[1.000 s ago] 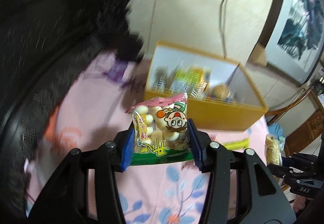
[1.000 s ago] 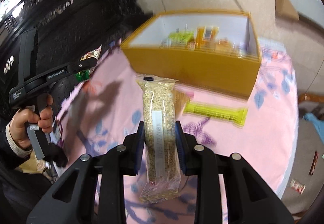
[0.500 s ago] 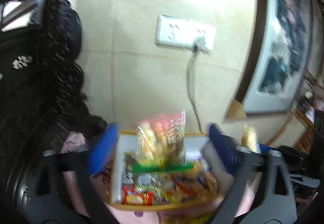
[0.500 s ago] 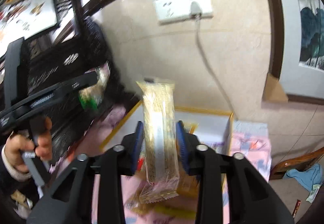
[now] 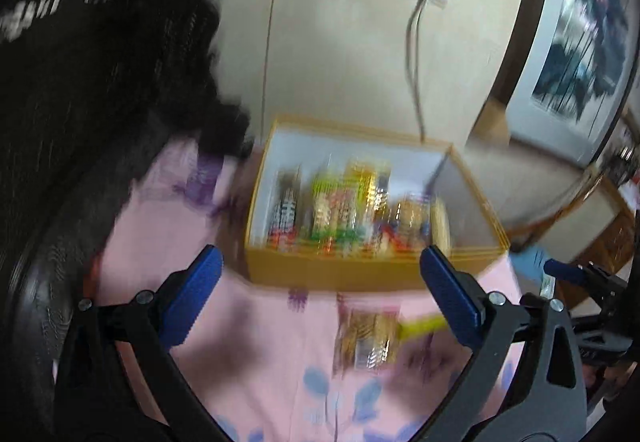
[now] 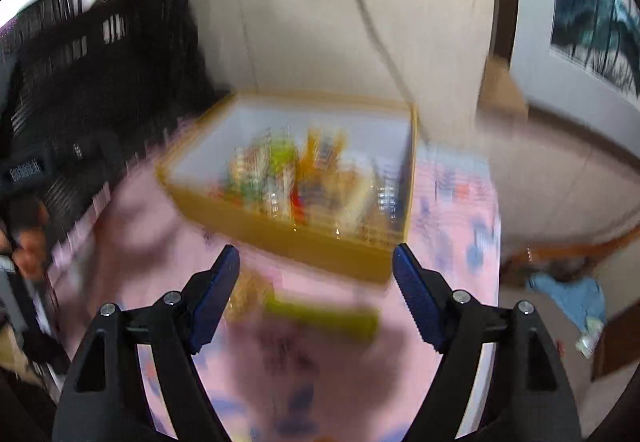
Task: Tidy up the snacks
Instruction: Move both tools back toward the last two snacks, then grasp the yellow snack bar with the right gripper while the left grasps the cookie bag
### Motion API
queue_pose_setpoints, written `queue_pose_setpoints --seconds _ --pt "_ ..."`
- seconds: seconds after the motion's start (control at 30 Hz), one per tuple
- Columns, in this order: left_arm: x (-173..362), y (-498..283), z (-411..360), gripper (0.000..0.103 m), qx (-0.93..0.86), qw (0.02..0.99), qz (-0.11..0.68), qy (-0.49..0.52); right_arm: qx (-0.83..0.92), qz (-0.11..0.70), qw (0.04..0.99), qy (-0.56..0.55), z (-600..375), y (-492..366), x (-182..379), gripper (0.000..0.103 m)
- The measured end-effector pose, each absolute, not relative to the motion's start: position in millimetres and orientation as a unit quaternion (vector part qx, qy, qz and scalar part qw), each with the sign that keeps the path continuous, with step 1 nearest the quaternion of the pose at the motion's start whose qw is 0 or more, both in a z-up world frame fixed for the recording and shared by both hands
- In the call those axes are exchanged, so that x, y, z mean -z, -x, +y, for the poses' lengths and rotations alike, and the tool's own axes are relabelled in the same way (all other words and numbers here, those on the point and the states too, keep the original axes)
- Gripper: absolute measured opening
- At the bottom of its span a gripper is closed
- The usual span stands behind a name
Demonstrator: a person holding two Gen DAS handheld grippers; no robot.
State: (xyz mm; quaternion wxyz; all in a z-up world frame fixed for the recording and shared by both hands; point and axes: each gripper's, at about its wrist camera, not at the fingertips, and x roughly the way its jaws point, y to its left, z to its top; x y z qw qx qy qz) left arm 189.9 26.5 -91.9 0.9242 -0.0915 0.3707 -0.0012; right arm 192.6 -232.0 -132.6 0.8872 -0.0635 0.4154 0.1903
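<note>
Both packets are gone from the tools since a second ago; the left tool is standing wide and empty, and the right tool is opening with nothing between its pads. Snacks are sitting in the yellow box at the desk's far side, while a green bar and a packet are waiting near the tools.

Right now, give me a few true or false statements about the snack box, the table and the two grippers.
1. The yellow box holds several snack packets. True.
2. The left gripper clamps a snack. False: nothing is between its opening jaws.
3. A lime-green bar lies on the pink tablecloth, outside the box. True.
4. The right gripper holds a granola bar. False: it is empty, jaws opening.
5. The box has a lid on. False: it is open-topped.
</note>
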Motion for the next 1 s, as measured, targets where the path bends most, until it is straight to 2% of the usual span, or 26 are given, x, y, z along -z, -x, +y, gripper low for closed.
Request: queue_pose_setpoints --seconds 0.1,0.23,0.33,0.43,0.63,0.87,0.93,1.0 --pt "121 -168 21 0.101 0.002 0.902 0.418 0.105 -0.192 0.450 0.869 0.074 -229 -167 165 0.079" --pt "142 -149 12 0.101 0.012 0.881 0.461 0.106 -0.211 0.451 0.864 0.076 -229 -157 179 0.079" --pt "145 -140 6 0.101 0.019 0.880 0.465 0.097 -0.243 0.442 0.859 0.094 -227 -163 187 0.079" --pt "144 -134 2 0.101 0.019 0.882 0.463 0.088 -0.280 0.425 0.850 0.135 -222 -172 194 0.083" --pt "142 -131 6 0.101 -0.002 0.882 0.465 0.082 -0.396 0.429 0.777 0.236 -196 -204 215 0.084" --pt "149 -126 17 0.101 -0.037 0.873 0.478 0.088 -0.447 0.376 0.725 0.365 -176 -228 233 0.084" --pt "153 -125 18 0.101 -0.043 0.869 0.484 0.089 -0.455 0.374 0.703 0.399 -172 -233 244 0.084" --pt "156 -125 18 0.101 -0.048 0.865 0.492 0.087 -0.469 0.373 0.687 0.411 -171 -234 249 0.079"
